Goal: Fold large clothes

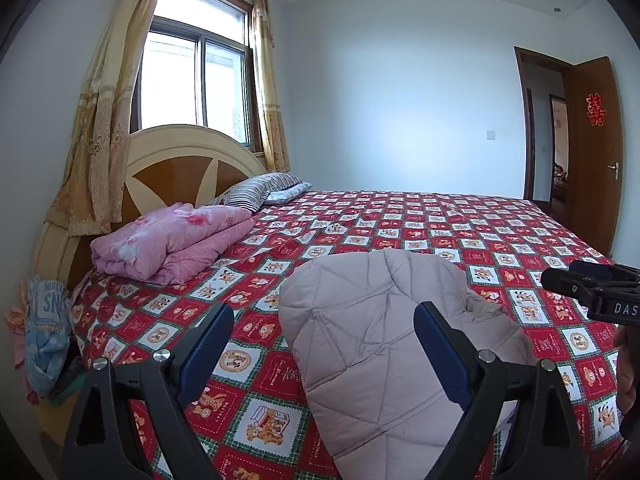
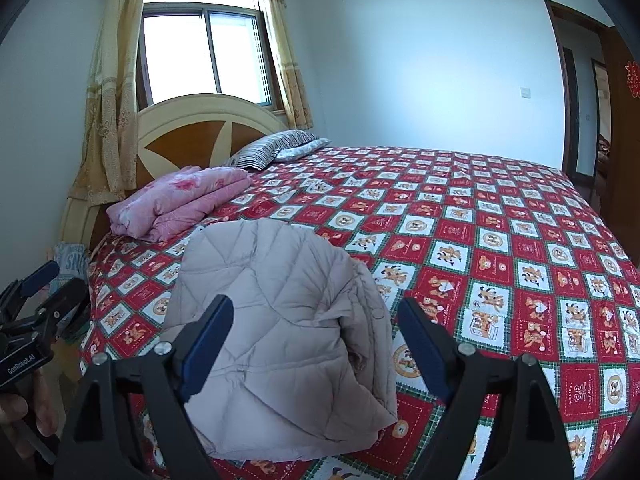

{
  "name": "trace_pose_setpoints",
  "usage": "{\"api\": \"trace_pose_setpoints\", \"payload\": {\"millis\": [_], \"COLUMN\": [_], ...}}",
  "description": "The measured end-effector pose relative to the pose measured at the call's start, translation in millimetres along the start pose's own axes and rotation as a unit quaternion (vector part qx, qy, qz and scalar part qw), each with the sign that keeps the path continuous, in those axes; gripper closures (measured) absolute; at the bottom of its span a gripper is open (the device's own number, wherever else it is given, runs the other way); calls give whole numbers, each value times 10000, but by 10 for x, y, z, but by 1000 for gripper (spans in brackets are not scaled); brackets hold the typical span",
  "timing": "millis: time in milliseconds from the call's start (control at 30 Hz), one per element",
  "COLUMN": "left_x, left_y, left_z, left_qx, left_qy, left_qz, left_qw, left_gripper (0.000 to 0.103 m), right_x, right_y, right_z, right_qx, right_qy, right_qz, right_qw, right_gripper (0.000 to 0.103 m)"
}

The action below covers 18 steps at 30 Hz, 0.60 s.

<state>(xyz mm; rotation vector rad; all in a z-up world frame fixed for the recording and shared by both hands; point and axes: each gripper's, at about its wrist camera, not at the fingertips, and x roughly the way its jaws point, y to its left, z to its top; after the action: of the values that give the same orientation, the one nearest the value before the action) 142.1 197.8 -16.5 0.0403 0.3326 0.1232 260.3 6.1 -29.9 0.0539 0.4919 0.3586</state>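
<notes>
A pale grey-pink quilted jacket (image 1: 372,320) (image 2: 280,296) lies folded into a compact bundle on the red patterned bedspread (image 1: 500,240) (image 2: 500,240), near the bed's front edge. My left gripper (image 1: 324,312) is open, its blue-padded fingers (image 1: 208,340) spread wide above the jacket's left part and gripping nothing. My right gripper (image 2: 316,306) is also open and wide, held over the jacket with nothing pressed between its pads. Each gripper shows at the edge of the other view: the right gripper (image 1: 588,284) and the left gripper (image 2: 40,296) with a hand under it.
A folded pink quilt (image 1: 172,240) (image 2: 180,200) and striped pillows (image 1: 256,190) (image 2: 272,148) lie by the wooden headboard (image 1: 176,168). Clothes (image 1: 44,328) hang at the bed's left side. A window with curtains (image 1: 192,80) is behind; an open door (image 1: 592,152) stands at the right.
</notes>
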Motion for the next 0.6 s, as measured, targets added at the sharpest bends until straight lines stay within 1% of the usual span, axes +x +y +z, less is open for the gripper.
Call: {"api": "trace_pose_setpoints", "payload": {"millis": [600], "left_x": [-94], "left_y": [-45], "left_z": [33], "left_qx": [-14], "left_qy": [-114], "left_qz": [-83], "left_qw": [9999], "left_gripper": [11], "right_x": [-80], "right_y": [29], "right_z": [-51], "right_qx": [-66], "right_qy": [-18], "right_qz": [18], "right_qw": [10000], "right_gripper": [16]}}
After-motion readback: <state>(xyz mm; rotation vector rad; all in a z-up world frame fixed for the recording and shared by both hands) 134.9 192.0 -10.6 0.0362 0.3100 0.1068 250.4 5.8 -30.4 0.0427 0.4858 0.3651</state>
